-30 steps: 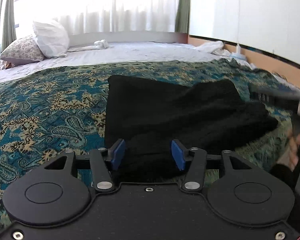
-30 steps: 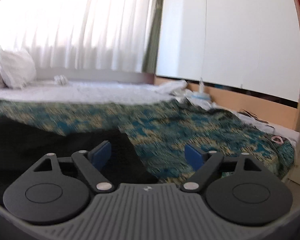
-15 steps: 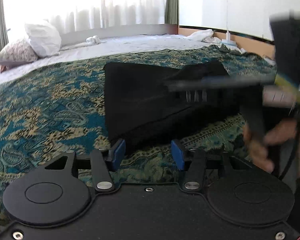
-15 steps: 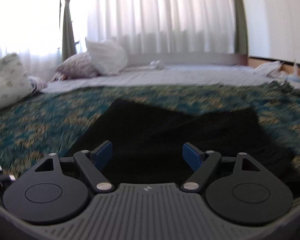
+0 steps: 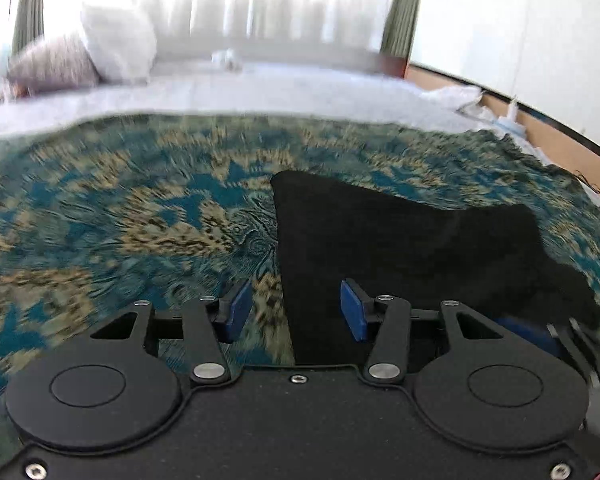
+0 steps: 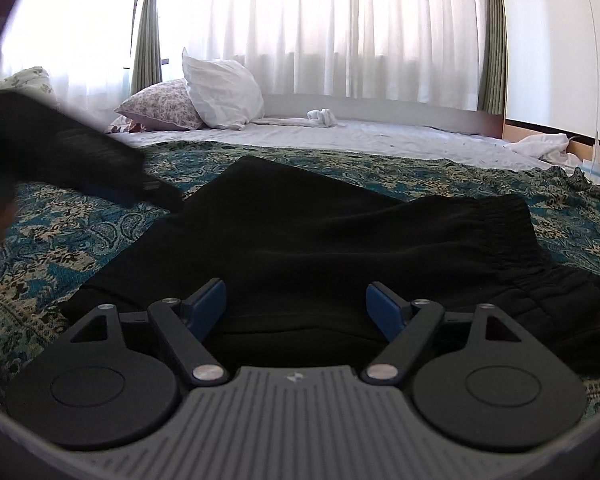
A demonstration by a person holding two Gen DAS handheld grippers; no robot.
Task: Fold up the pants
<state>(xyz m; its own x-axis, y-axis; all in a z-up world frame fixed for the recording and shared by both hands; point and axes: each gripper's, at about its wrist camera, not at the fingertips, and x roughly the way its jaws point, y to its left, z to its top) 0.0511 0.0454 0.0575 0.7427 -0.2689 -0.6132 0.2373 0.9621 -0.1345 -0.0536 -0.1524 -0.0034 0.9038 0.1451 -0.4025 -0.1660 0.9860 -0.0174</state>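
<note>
Black pants (image 5: 400,240) lie folded on the teal paisley bedspread (image 5: 120,220). My left gripper (image 5: 294,312) hovers open over their left edge, which runs down between the blue pads; nothing is pinched. In the right wrist view the pants (image 6: 340,232) fill the middle, with the elastic waistband (image 6: 500,208) bunched at the right. My right gripper (image 6: 296,308) stands wide open just above their near edge, holding nothing. The left gripper (image 6: 80,152) shows as a dark blur at the pants' left side. A blue pad of the right gripper (image 5: 536,336) peeks in at the lower right.
White and floral pillows (image 6: 220,92) rest at the head of the bed on a white sheet (image 6: 380,132). A crumpled white cloth (image 6: 540,146) lies by the wooden wall base at the right. Curtains (image 6: 360,32) hang behind the bed.
My left gripper has shifted left, from over the pants' middle to their left edge. My right gripper swung left and dipped; it now faces the pants instead of the bed's right side.
</note>
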